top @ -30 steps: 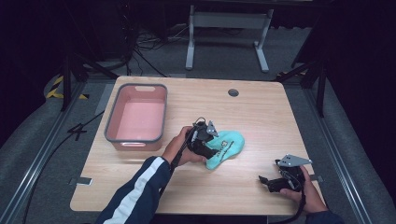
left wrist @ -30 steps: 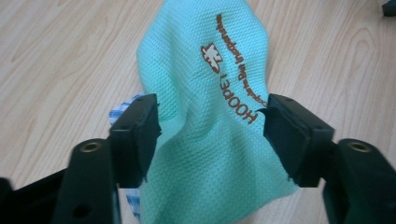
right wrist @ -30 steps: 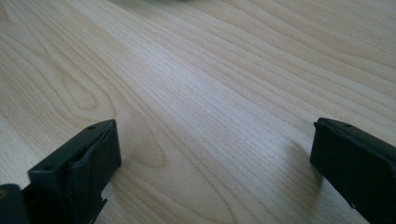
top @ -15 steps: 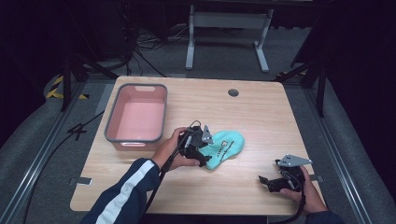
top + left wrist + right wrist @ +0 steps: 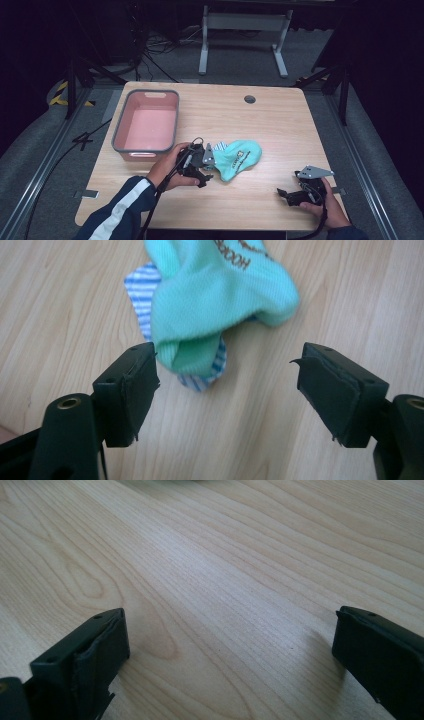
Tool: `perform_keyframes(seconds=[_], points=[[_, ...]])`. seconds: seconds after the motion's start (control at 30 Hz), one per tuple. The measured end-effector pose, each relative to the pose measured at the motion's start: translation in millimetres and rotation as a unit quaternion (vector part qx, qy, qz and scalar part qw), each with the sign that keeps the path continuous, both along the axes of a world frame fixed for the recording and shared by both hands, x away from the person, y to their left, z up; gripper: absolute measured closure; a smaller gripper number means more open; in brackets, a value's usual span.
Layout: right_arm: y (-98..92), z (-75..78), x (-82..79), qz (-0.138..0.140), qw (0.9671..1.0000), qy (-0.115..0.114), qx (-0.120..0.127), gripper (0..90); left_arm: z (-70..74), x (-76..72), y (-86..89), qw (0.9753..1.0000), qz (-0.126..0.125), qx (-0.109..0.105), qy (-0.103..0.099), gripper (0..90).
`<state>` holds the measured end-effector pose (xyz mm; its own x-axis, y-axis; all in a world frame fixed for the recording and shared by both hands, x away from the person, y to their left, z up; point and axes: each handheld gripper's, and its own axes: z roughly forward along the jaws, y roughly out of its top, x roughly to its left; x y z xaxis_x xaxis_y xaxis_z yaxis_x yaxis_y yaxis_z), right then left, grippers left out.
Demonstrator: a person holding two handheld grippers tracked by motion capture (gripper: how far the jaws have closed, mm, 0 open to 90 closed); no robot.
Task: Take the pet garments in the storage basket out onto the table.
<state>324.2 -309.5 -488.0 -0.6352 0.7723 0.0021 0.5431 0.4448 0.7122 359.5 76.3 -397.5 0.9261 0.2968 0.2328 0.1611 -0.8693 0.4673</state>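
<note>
Turquoise-green sock (image 5: 239,158) with dark lettering, lying over a blue-and-white striped cloth (image 5: 141,296) on the pale wood-grain table (image 5: 280,120). Left of the sock, a pink tub (image 5: 148,126) with a grey rim; just beside the sock, the left gripper (image 5: 227,377) — black jaws, grey plate — held by a hand in a navy sleeve (image 5: 122,210) with white stripes. Right of the sock, the right gripper (image 5: 289,194), likewise black with a grey plate.
</note>
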Motion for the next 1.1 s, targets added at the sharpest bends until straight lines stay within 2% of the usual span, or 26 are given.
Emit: perform_keyframes(seconds=[0.27, 0.43, 0.57, 0.6, 0.73, 0.87, 0.9, 1.1], points=[[0.0, 0.0, -0.1, -0.001, 1.0000, 0.000, 0.000, 1.9, -8.1, -7.6, 23.2, 0.9998, 0.008, 0.017, 0.010, 24.5], [0.0, 0.0, -0.1, -0.001, 1.0000, 0.000, 0.000, 1.9, -12.9, -11.3, 34.2, 0.9997, 0.008, 0.019, 0.011, 24.2], [0.0, 0.0, -0.1, -0.001, 1.0000, 0.000, 0.000, 1.9, -18.4, -16.2, 46.6, 0.9996, 0.009, 0.021, 0.019, 23.9], [0.0, 0.0, -0.1, -0.001, 1.0000, 0.000, 0.000, 1.9, -19.6, -17.7, 49.1, 0.9997, 0.011, 0.016, 0.016, 24.0], [0.2, 0.0, -0.3, -0.002, 1.0000, 0.000, 0.001, 1.9, -23.0, -21.9, 60.2, 0.9996, 0.011, 0.024, 0.003, 23.6], [0.2, 0.0, -0.4, -0.003, 1.0000, 0.000, 0.001, 1.9, -27.2, -23.9, 68.7, 0.9993, 0.019, 0.031, 0.009, 23.1], [0.2, 0.0, -0.4, -0.002, 1.0000, 0.001, 0.000, 1.9, -29.0, -24.6, 72.4, 0.9991, 0.016, 0.040, 0.004, 22.9], [0.2, -0.1, -0.4, -0.003, 1.0000, 0.000, 0.001, 1.9, -36.4, -26.3, 95.7, 0.9986, 0.039, 0.035, 0.009, 22.3]])
